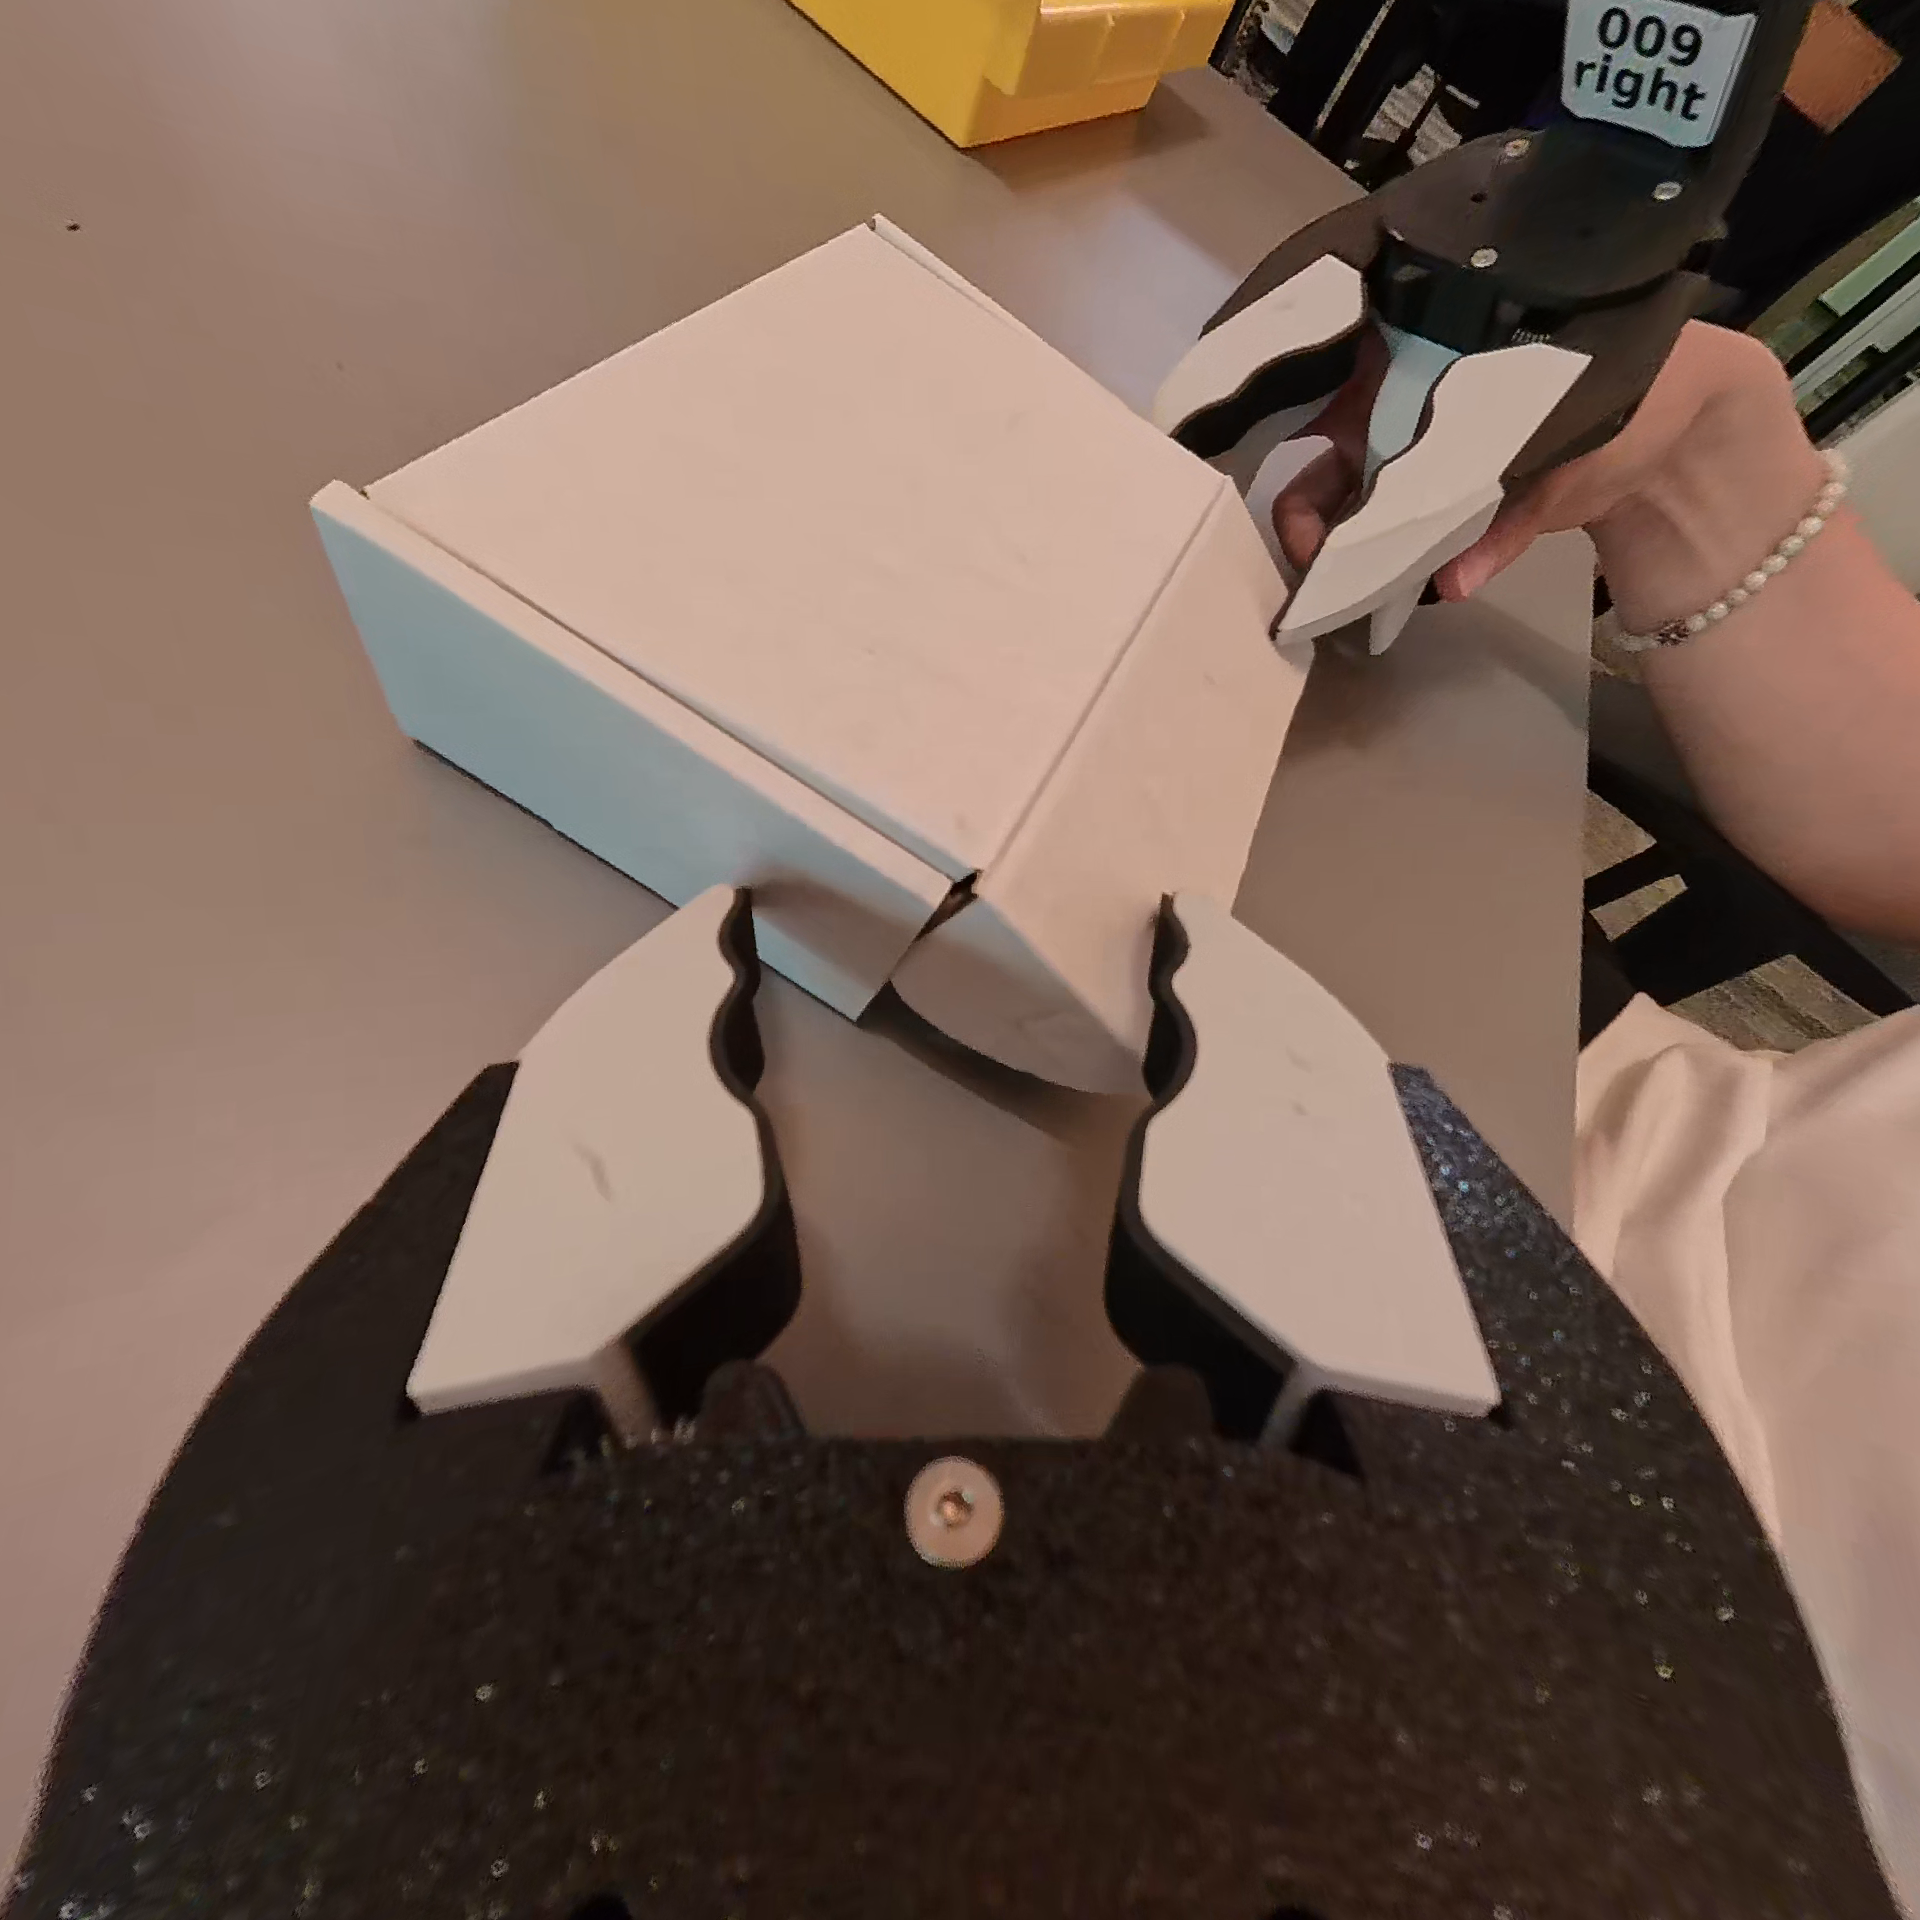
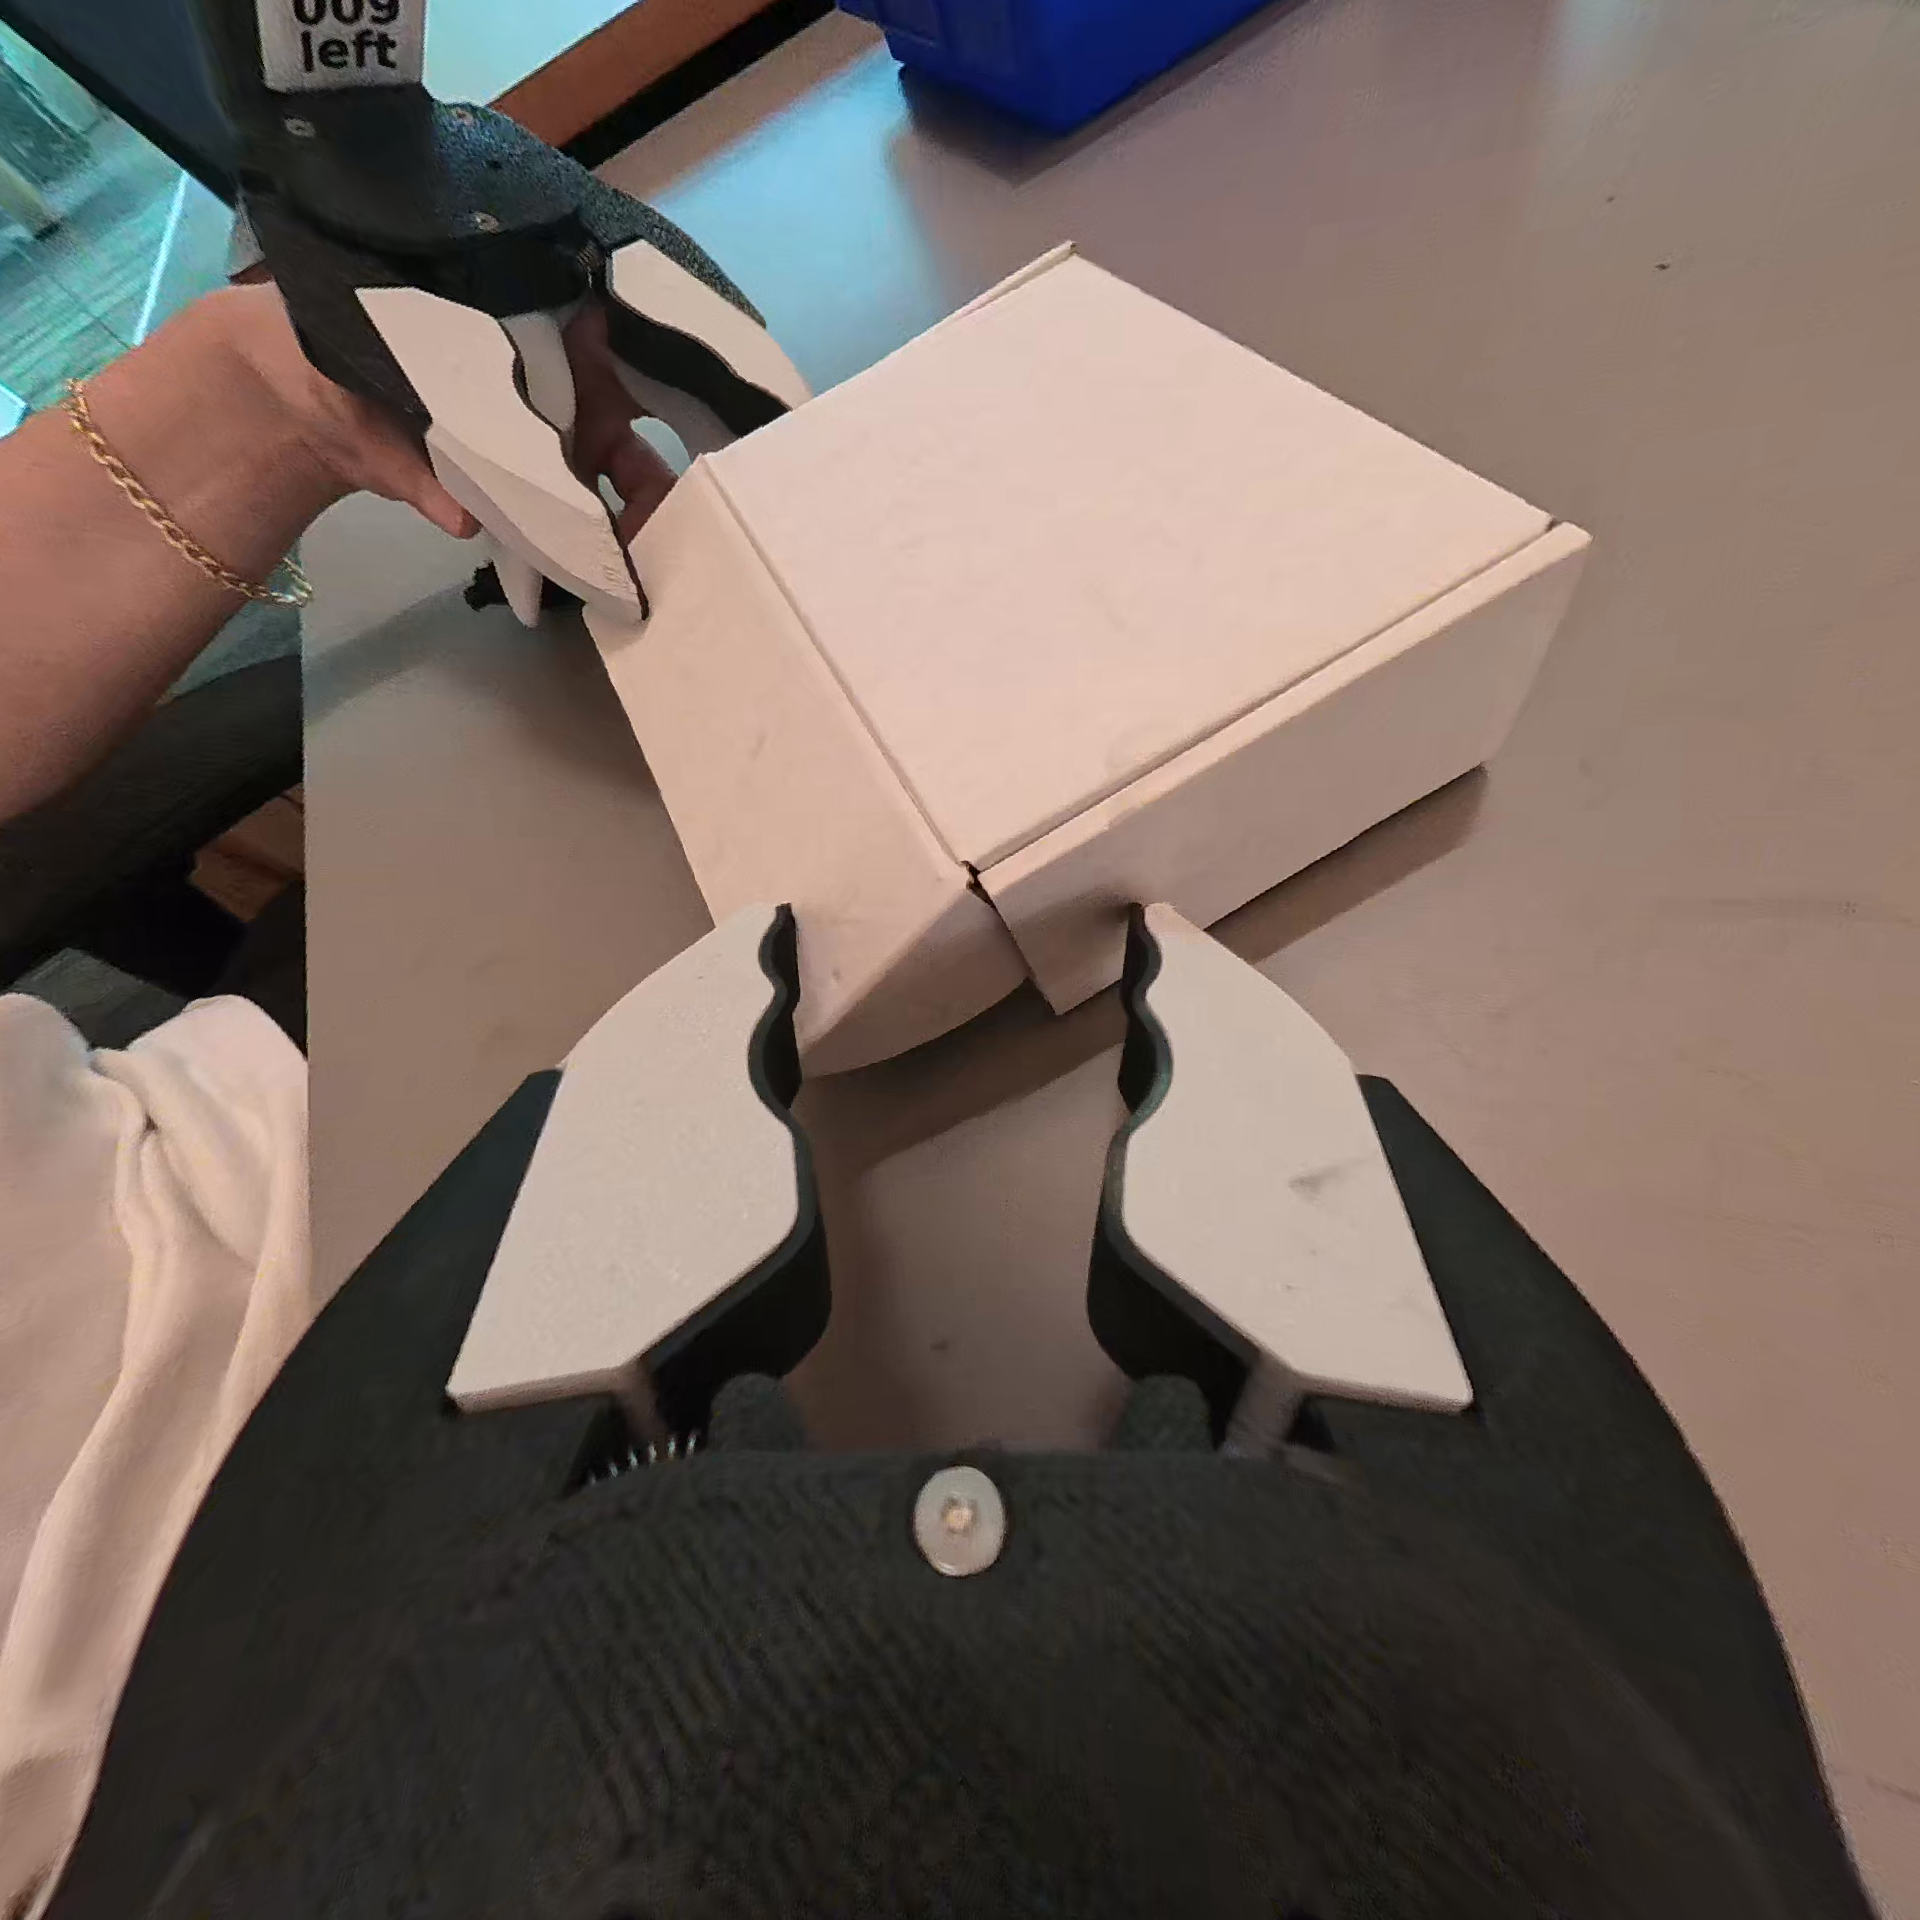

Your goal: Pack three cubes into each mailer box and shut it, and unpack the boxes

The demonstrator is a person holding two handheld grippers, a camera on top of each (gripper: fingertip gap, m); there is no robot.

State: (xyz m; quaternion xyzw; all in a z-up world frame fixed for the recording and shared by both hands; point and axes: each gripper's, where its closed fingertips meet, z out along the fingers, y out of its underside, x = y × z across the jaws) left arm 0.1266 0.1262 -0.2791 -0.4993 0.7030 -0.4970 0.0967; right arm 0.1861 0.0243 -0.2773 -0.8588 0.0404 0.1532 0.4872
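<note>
A white mailer box (image 1: 790, 520) lies on the grey table with its lid down. Its front flap (image 1: 1164, 748) slopes outward, untucked, with a rounded side ear (image 1: 997, 997) showing. My left gripper (image 1: 956, 914) is open, its jaws either side of the near corner where flap and ear meet. My right gripper (image 1: 1231, 520) is open at the flap's other end. In the right wrist view the box (image 2: 1091, 571) and flap (image 2: 769, 748) show again. There my right gripper (image 2: 961, 914) straddles its corner and my left gripper (image 2: 717, 499) stands at the far end. No cubes are in view.
A yellow bin (image 1: 1091, 62) stands at the back in the left wrist view. A blue bin (image 2: 1039, 52) stands at the back in the right wrist view. The table edge (image 1: 1584, 831) runs close behind the flap, beside the person's arms and light sleeve.
</note>
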